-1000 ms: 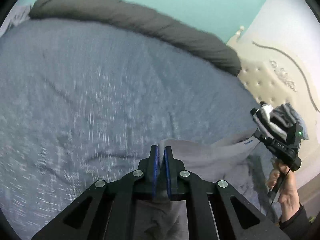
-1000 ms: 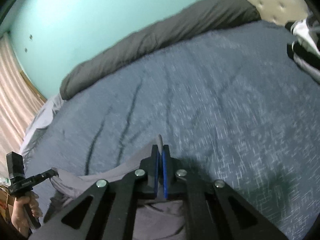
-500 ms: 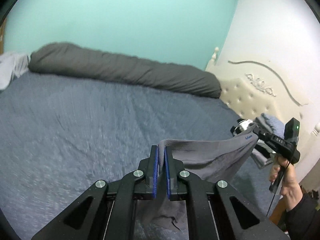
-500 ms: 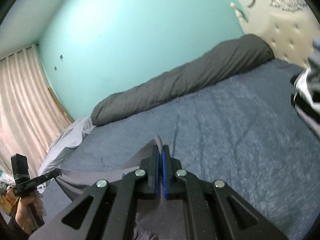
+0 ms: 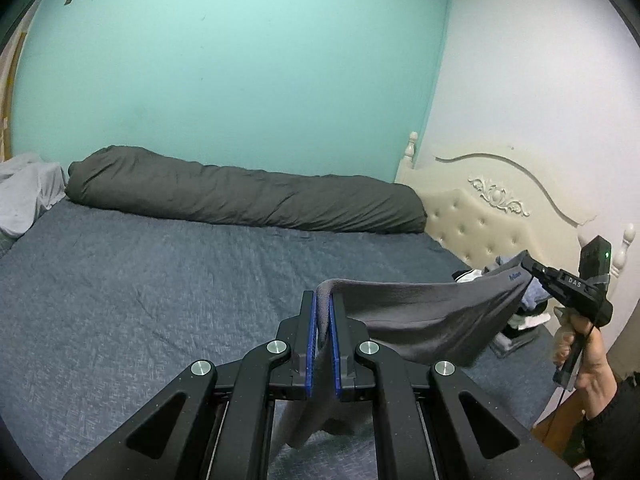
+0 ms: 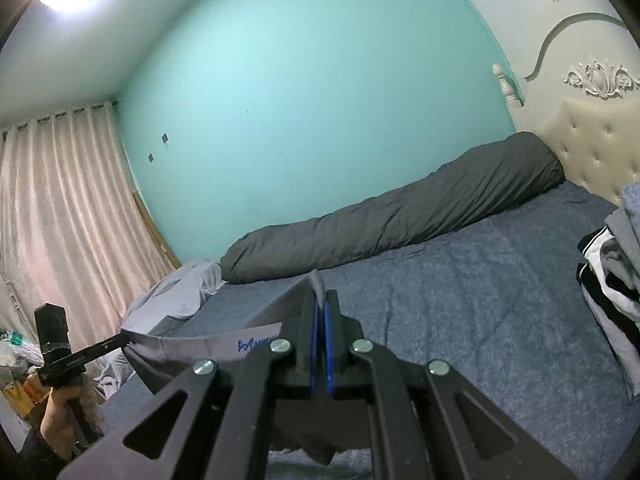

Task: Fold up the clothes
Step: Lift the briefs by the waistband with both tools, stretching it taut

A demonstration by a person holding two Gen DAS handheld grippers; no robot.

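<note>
While the left wrist view is looking along its own fingers, the left gripper point(image 5: 323, 320) is pinching one end of a grey knit garment point(image 5: 420, 320) between its blue pads, fingers clamped tight on the cloth. That soft, ribbed-looking fabric is stretching in a sagging band above the blue textured bedsheet point(image 5: 140, 300) to the right gripper point(image 5: 530, 266), whose tips are biting the far corner by a small blue logo. Its handle is sitting in the person's hand point(image 5: 576, 344), and the sleeve is cut off at the frame edge. A pile of clothes point(image 5: 520, 320) behind the band is mostly hidden. A long dark grey rolled duvet point(image 5: 240, 196) is lying along the teal wall, beside the cream tufted headboard point(image 5: 492, 220).

Over on the right wrist view, the right gripper point(image 6: 321, 312) is squeezing a grey tuft, pads closed on it. The waistband is running left to the left gripper point(image 6: 122, 338), its tips hard to make out. Striped black-and-white clothes point(image 6: 608, 280) are being cropped at the right edge; pale pleated curtains point(image 6: 60, 220) are hanging left.
</note>
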